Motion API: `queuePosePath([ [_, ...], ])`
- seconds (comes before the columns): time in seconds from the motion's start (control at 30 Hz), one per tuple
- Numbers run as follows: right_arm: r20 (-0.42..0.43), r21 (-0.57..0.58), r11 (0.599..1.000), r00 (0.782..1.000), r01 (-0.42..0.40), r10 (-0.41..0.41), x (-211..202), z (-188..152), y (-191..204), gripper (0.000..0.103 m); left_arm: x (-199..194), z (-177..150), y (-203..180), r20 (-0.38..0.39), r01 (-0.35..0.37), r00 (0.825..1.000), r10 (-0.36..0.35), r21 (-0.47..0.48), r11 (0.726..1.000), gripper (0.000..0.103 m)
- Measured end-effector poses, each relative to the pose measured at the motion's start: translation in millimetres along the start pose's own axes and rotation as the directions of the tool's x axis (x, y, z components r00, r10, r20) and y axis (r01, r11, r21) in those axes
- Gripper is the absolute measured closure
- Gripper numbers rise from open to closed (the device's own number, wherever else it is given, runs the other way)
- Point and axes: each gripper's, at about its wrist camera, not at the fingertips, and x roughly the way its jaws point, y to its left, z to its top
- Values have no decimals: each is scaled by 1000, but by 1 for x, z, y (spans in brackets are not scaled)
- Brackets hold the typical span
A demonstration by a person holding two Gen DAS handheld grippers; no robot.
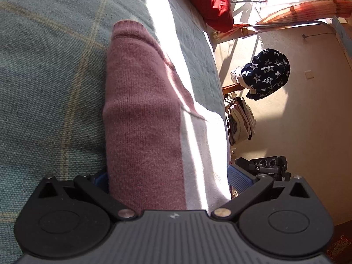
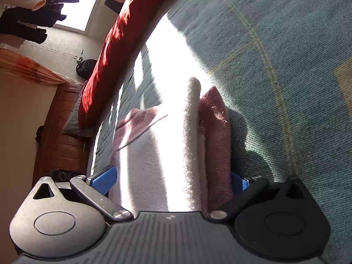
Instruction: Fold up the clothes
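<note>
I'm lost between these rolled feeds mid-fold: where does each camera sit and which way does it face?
Left wrist: on the left tool, looking along its blue pads at the pink knit garment between them, on the plaid blanket; floor and star-print cloth lie beyond. No hand shows.
Right wrist: on the right tool, straddling the same garment's folded layers, facing the red pillow and window.
Shared: garment, blanket, red pillow.

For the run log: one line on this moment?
left gripper: around pink sweater | right gripper: around sweater | surface: plaid bedspread
</note>
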Motion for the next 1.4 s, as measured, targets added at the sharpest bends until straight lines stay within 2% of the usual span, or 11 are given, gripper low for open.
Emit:
queuePosePath([
  [0.2,-17,48,997,998,-67,68,-2,2,-12,0,8,8,10,-8,58,998,-58,-35,998,1],
  [0.33,-11,70,995,997,-71,72,12,15,-9,0,20,18,7,5,59,998,-59,-40,997,1],
  [0.6,-62,35,997,995,-74,76,3,0,-4,0,0,-8,14,-6,112,994,-112,-22,994,1],
  [0.7,-66,22,996,994,-82,84,2,-2,-2,0,3,-4,16,-2,107,994,-108,-48,993,1],
  [0.8,-71,8,996,993,-90,91,2,-4,-1,0,3,-6,9,-9,93,996,-94,-25,995,1],
  [0.9,-75,-5,995,992,-99,98,1,-6,1,0,-8,-13,14,15,147,989,-146,-45,988,1],
  [1.0,-51,4,990,988,-143,143,-5,-8,0,0,-11,-15,19,41,174,984,-172,-72,982,1],
  [1.1,-34,-24,981,981,-193,192,-10,-8,10,0,-11,-14,13,35,154,988,-152,-47,987,1],
  [1.2,-52,-84,988,991,-129,125,-5,-7,21,0,-6,-13,14,8,97,995,-97,-35,995,1],
  [1.27,-62,-83,992,994,-95,90,0,-7,17,0,-6,-14,18,15,110,994,-109,-33,993,1],
  [1.4,-51,-60,990,991,-129,126,-1,-7,15,0,-3,-15,21,46,120,992,-119,-36,992,1],
])
